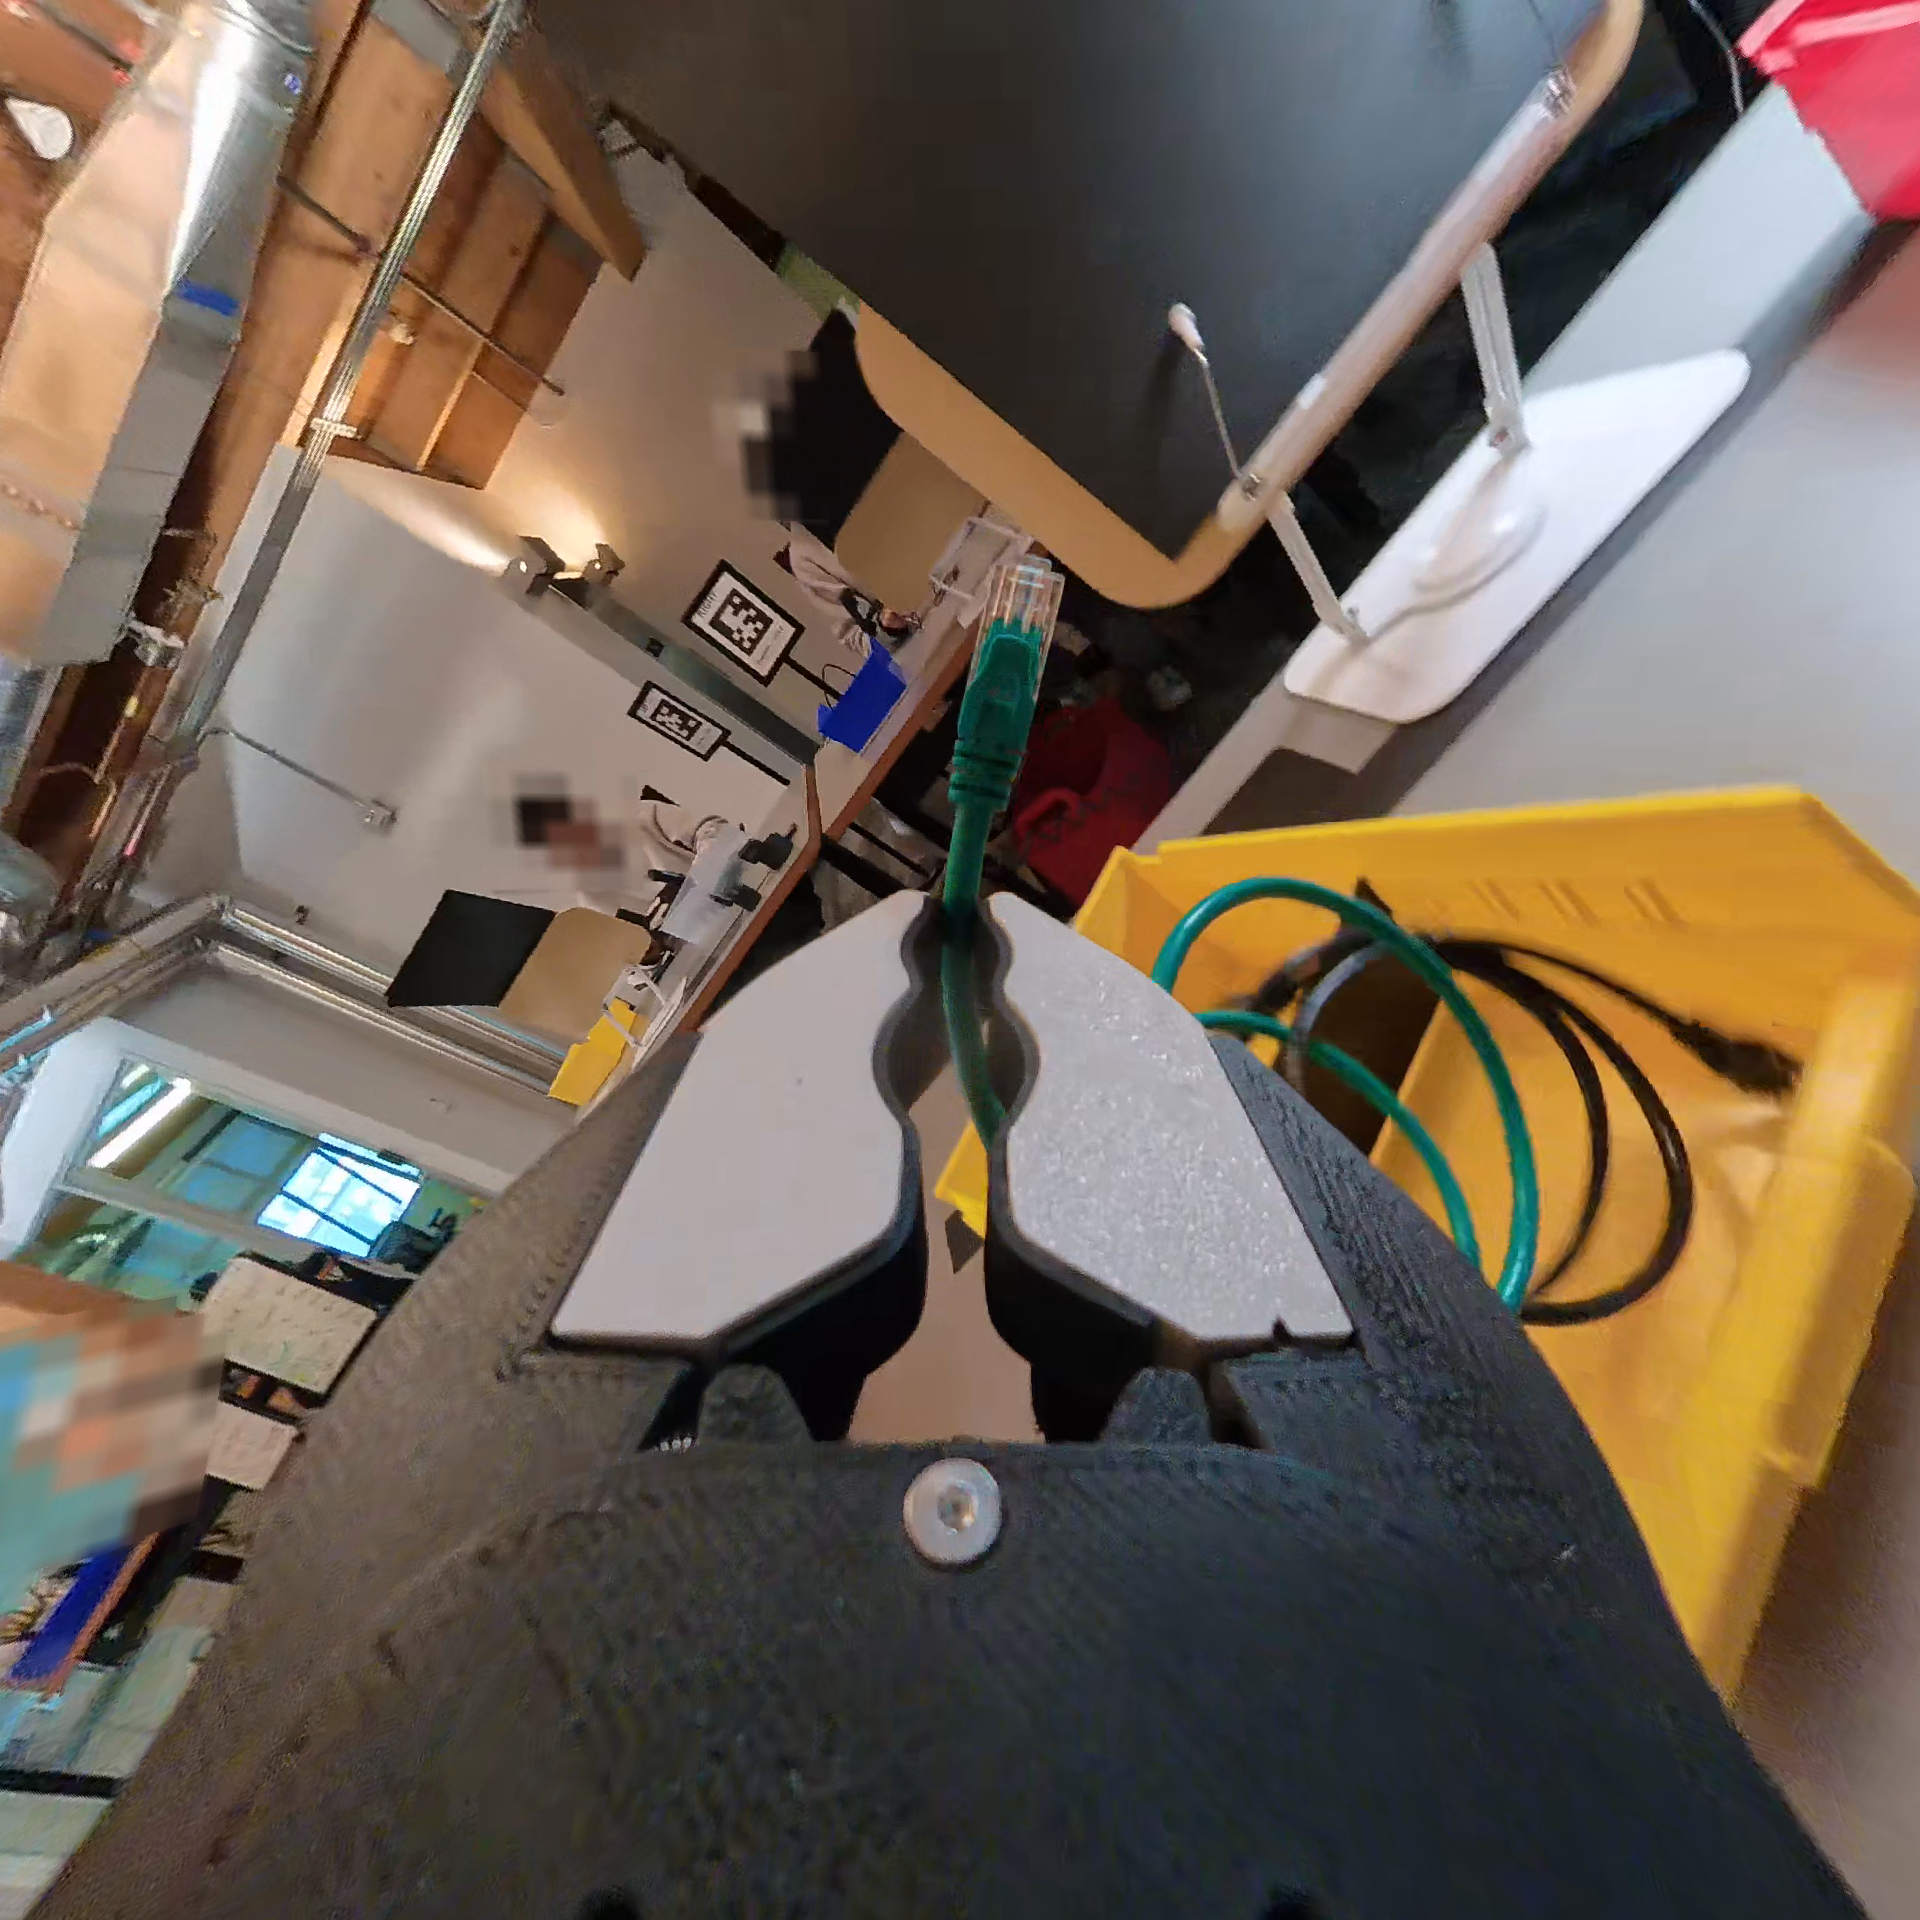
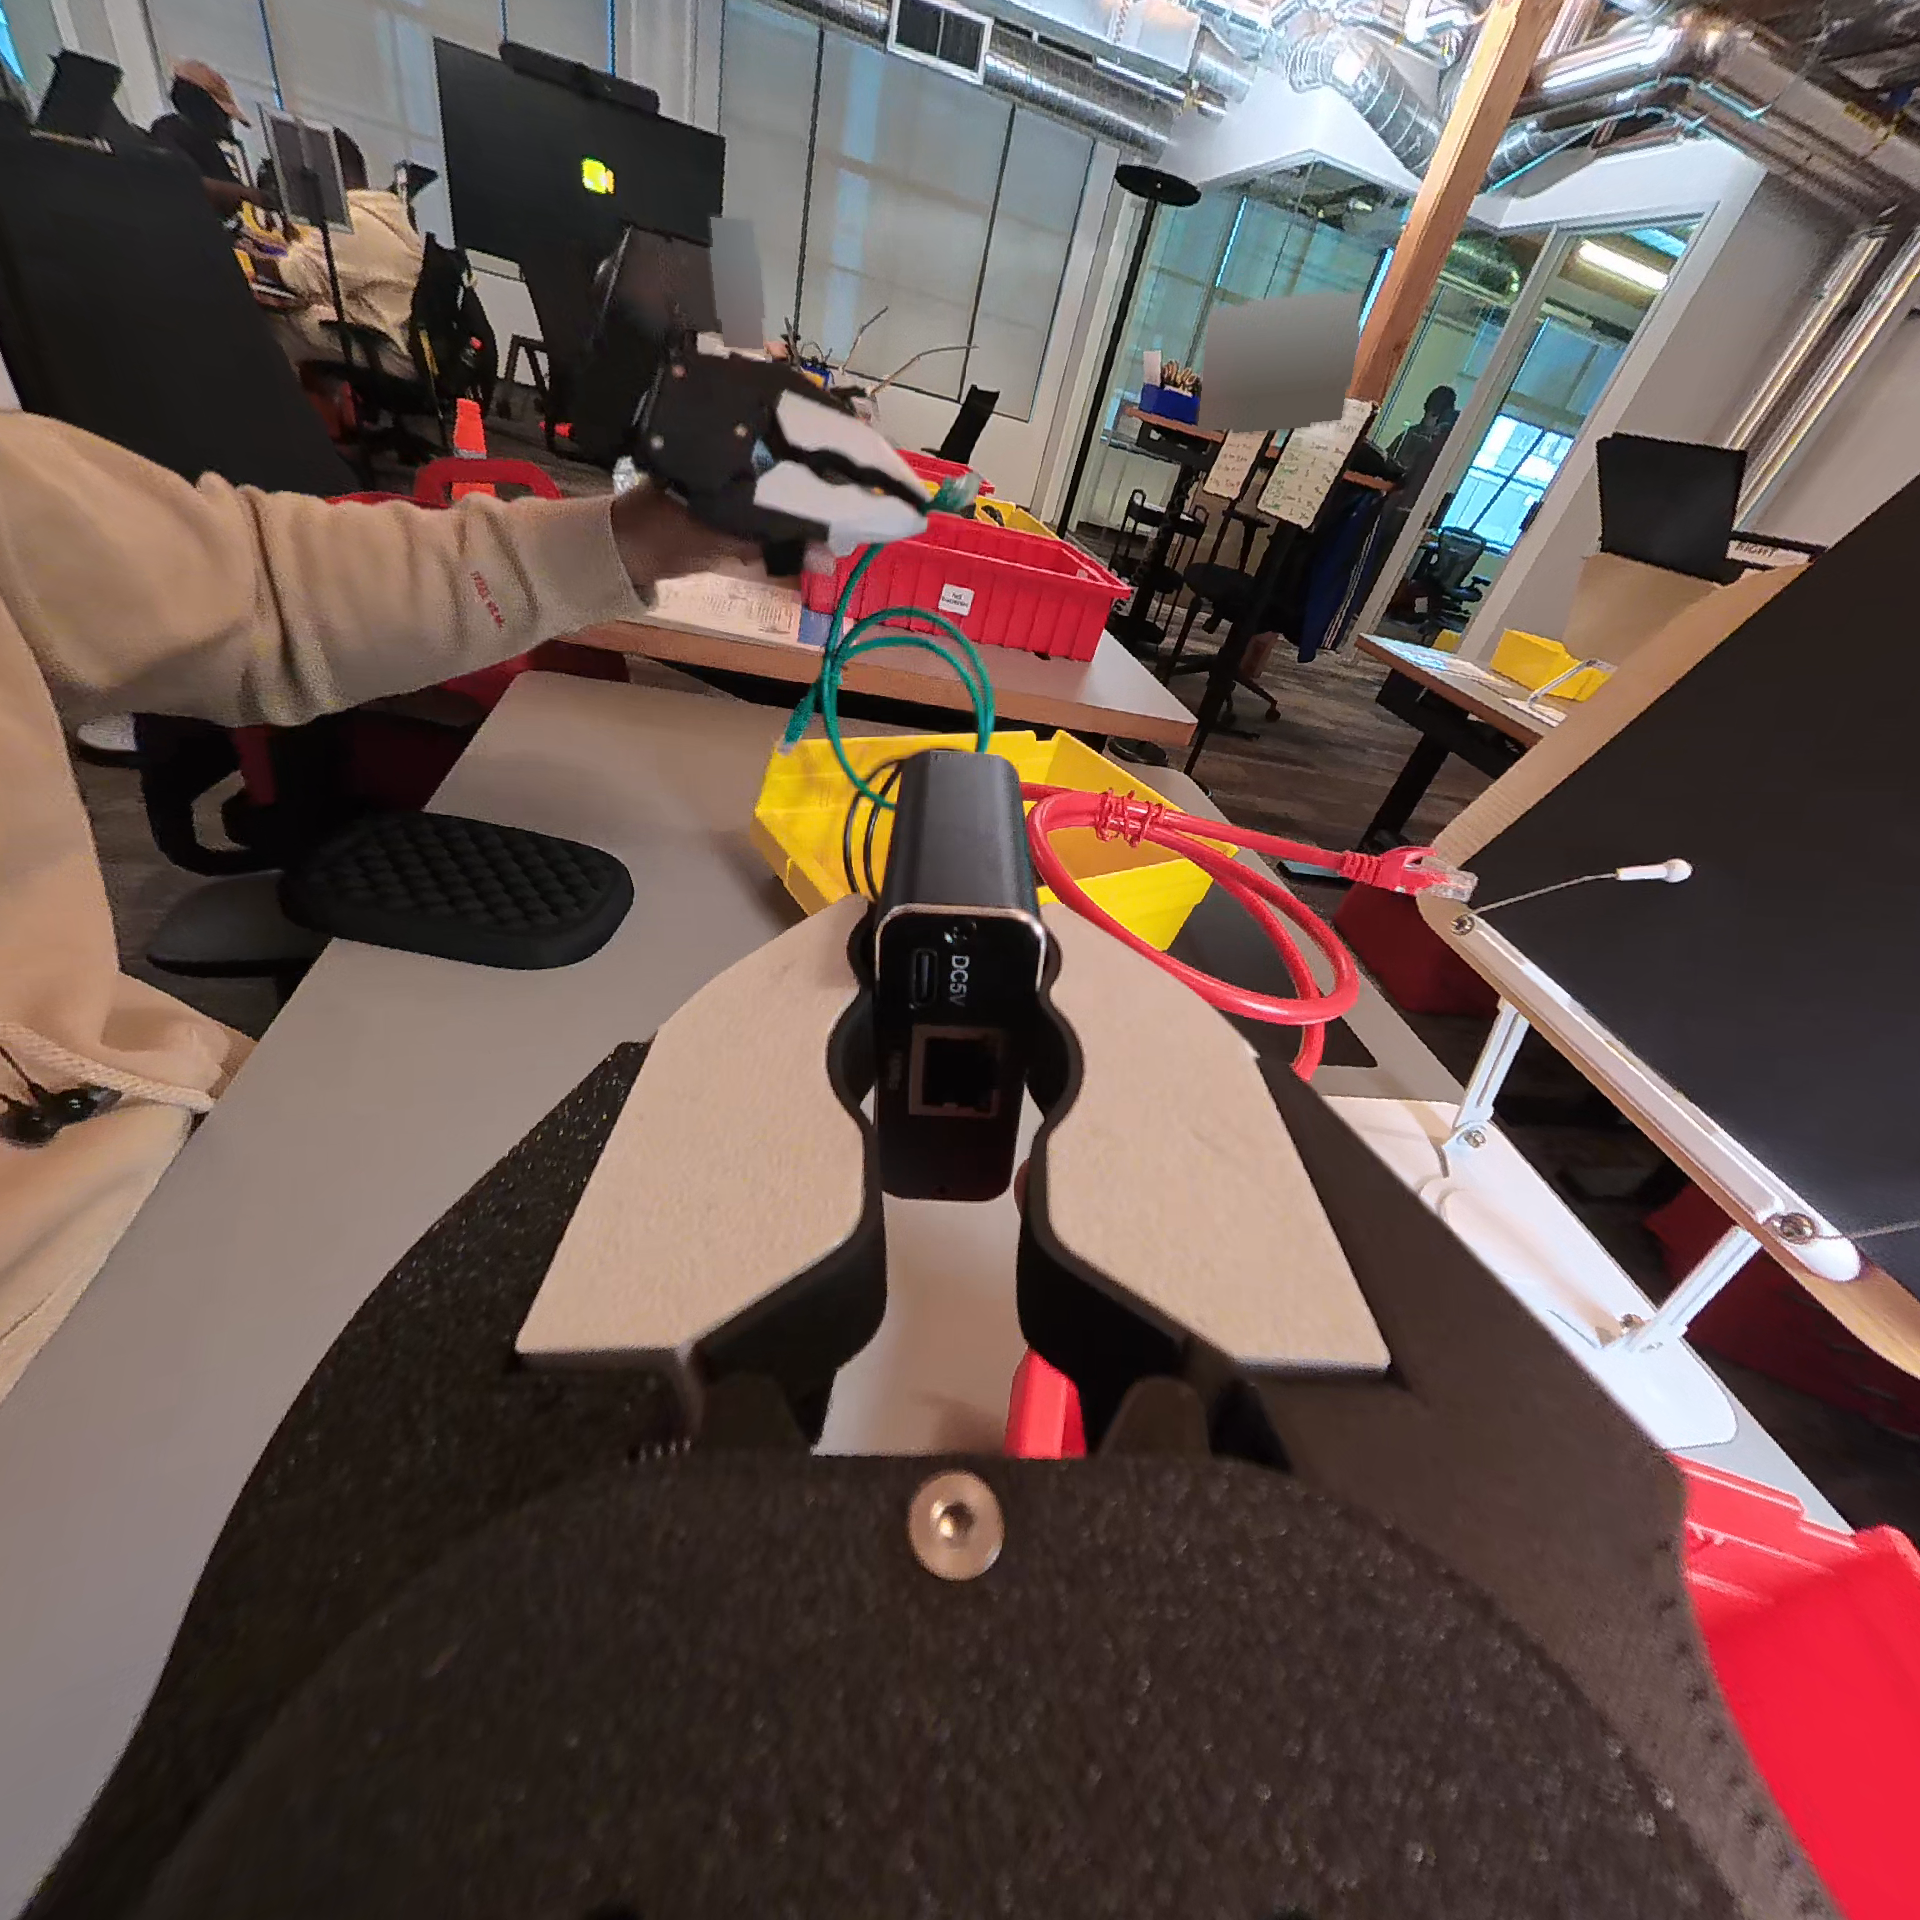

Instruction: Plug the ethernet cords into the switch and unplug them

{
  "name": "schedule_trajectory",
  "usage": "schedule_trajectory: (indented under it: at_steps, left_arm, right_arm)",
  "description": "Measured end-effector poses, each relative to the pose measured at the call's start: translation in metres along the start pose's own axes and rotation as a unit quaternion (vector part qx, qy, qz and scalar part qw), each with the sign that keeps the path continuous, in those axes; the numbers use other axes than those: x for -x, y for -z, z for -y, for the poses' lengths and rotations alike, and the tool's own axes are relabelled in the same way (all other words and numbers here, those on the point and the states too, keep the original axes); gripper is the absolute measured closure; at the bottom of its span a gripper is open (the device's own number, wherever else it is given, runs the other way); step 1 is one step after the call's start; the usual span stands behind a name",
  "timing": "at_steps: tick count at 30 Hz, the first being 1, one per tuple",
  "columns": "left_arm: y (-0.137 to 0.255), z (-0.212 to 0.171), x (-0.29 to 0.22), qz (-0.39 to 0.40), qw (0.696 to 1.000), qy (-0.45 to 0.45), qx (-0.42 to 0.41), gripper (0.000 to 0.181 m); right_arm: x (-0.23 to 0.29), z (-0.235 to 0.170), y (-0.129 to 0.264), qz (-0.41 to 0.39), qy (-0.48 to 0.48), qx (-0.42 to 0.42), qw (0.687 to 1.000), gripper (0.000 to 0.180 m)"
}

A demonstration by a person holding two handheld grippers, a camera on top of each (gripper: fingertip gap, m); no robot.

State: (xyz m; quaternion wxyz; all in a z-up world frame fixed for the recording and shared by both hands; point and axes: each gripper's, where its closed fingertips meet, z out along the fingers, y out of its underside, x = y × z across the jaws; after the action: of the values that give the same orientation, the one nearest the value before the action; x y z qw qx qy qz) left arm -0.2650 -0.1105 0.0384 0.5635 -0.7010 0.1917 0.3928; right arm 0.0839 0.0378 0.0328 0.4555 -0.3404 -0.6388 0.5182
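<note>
- Pinching the green ethernet cord point(image 1: 966, 997) in our left gripper point(image 1: 961, 920), we are lifting it above the yellow bin point(image 1: 1714, 1382) (plug pointing outward).
- We are clamping the black switch point(image 2: 954, 997) in our right gripper point(image 2: 956, 935), over the grey table point(image 2: 416, 1091).

Left claw point(image 1: 958, 914): coarse black printed body, two pale grey faceted finger plates with wavy black inner edges, one silver screw point(image 1: 952, 1509) at centre. Right claw point(image 2: 956, 935): same build. Sleeve point(image 2: 312, 592): cream sweatshirt, small red marking.
</note>
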Motion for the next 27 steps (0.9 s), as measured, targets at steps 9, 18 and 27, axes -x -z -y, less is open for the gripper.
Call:
schedule_trajectory:
  at_steps: [9, 18, 27]
  left_arm:
    - [0.006, 0.051, 0.024, -0.142, 0.983, 0.116, -0.010, 0.175]
    - [0.070, 0.085, -0.181, -0.618, 0.741, 0.260, 0.041, 0.175]
    - [0.026, 0.042, -0.366, -0.658, 0.725, 0.162, 0.125, 0.175]
  right_arm:
    - [-0.002, 0.006, 0.007, -0.005, 0.004, -0.008, 1.000, 0.155]
    - [0.003, 0.006, 0.005, 0.012, -0.002, -0.013, 1.000, 0.155]
    - [0.012, -0.010, -0.003, 0.033, -0.018, -0.008, 0.999, 0.155]
